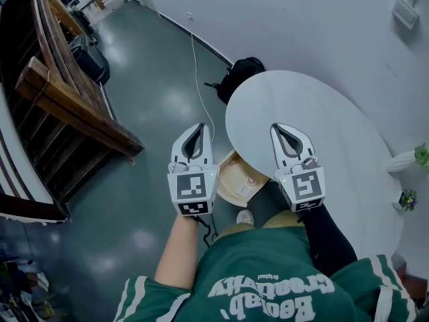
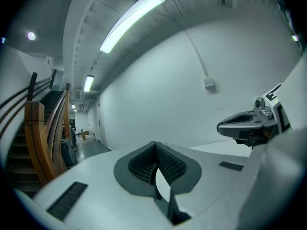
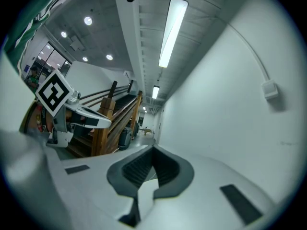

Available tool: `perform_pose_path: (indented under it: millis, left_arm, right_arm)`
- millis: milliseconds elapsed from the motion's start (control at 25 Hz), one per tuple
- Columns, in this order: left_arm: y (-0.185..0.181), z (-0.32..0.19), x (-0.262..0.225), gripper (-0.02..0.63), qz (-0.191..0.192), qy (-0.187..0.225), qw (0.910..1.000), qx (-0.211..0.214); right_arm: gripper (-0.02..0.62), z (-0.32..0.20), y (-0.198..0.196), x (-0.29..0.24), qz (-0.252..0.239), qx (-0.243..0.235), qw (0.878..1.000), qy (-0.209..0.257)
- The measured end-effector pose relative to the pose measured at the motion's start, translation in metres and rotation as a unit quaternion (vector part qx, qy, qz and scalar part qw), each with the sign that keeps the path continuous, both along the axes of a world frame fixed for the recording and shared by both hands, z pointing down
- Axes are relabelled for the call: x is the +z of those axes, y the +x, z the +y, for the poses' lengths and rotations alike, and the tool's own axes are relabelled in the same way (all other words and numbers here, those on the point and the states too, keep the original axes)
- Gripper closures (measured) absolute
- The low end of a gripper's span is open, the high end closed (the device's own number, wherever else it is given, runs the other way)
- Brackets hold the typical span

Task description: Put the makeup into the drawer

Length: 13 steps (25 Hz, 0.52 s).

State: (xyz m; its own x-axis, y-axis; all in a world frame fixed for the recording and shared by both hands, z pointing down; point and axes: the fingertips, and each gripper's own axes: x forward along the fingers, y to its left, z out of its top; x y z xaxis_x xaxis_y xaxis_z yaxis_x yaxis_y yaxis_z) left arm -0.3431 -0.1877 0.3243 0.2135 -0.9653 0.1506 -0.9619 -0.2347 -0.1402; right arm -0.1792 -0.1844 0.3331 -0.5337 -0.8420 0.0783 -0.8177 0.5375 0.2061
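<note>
— Beside the white tabletop (image 1: pixel 335 139), what stands near?
— A black bag (image 1: pixel 241 76) on the floor (image 1: pixel 154 106), and wooden stairs (image 1: pixel 64 102). The jaws of the left gripper (image 1: pixel 198 126) and the right gripper (image 1: pixel 277 127) are closed together, holding nothing. Where the makeup is, I cannot tell.

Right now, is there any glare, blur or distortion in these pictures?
Head view: sharp, pale light patches glare on the glossy dark floor. Left gripper view: fisheye curves the long white ceiling light, overexposed. Right gripper view: black vignetted corners, same curving.
</note>
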Motion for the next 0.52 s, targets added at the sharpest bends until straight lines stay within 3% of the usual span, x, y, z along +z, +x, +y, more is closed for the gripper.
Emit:
perform_pose_path:
  millis: [520]
  left_arm:
    - [0.0026,0.0106,-0.0025,0.607,0.006,0.004,1.0,0.004]
  right_arm:
    - [0.592,0.0085,0.0031,-0.0042,-0.006,-0.003,1.0,0.002]
